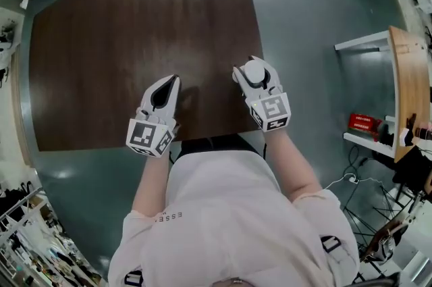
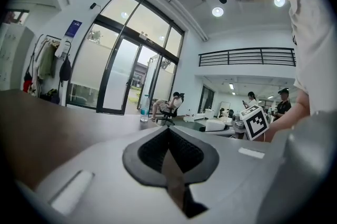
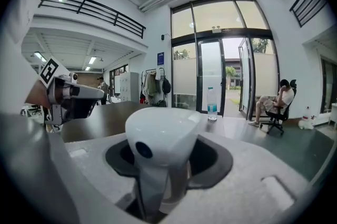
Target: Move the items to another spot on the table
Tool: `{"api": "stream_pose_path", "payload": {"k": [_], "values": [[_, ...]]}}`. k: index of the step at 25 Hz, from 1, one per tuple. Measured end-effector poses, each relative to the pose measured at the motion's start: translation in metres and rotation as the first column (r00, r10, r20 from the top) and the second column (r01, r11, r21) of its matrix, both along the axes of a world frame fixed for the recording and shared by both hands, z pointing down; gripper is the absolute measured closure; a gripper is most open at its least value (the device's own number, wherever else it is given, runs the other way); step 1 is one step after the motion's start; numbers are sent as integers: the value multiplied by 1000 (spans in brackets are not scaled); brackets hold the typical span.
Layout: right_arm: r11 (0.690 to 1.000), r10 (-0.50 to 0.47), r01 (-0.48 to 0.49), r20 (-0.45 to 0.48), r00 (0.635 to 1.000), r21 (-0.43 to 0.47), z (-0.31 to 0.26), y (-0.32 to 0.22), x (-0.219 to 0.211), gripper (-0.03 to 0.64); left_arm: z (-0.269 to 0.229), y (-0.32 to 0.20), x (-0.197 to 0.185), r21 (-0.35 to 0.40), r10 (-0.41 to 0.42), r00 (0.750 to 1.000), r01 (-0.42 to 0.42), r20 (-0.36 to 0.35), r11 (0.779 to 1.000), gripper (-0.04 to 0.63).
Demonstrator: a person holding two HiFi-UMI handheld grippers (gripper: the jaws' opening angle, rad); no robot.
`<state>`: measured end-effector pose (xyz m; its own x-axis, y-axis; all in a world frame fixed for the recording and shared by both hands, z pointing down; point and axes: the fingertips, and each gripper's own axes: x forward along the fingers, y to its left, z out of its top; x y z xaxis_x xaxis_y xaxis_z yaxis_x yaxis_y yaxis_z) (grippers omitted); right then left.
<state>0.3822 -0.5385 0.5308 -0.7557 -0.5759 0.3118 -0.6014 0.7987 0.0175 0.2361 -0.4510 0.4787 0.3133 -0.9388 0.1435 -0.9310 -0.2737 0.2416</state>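
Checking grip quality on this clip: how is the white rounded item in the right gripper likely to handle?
The white rounded item looks like smooth, glossy hard plastic, so it is probably stiff but somewhat slippery. Its wide top overhangs a narrower stem clamped between the right gripper's jaws, so it may twist or tip if bumped.

White device (image 3: 163, 133), dark brown table (image 1: 121, 42)
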Motion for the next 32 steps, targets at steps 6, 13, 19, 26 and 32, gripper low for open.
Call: {"api": "stream_pose_path", "payload": {"k": [6,13,19,26,32], "values": [[999,-44,44,20,999,11,6,-8,-8,436,11,-4,1,-28,-28,1000,27,-2,999,580],[997,-71,72,46,996,-13,6,-7,-16,431,9,-3,2,-34,-46,999,46,5,998,580],[1000,1,-1,63,998,1,-8,-9,-11,286,5,3,3,-20,-31,999,31,9,999,580],[964,257,-264,125,958,42,-39,13,23,285,-5,27,-20,9,49,999,-48,-11,999,580],[904,412,-421,108,905,78,-54,78,31,506,-18,70,-55,31,134,991,-134,0,991,580]]}}
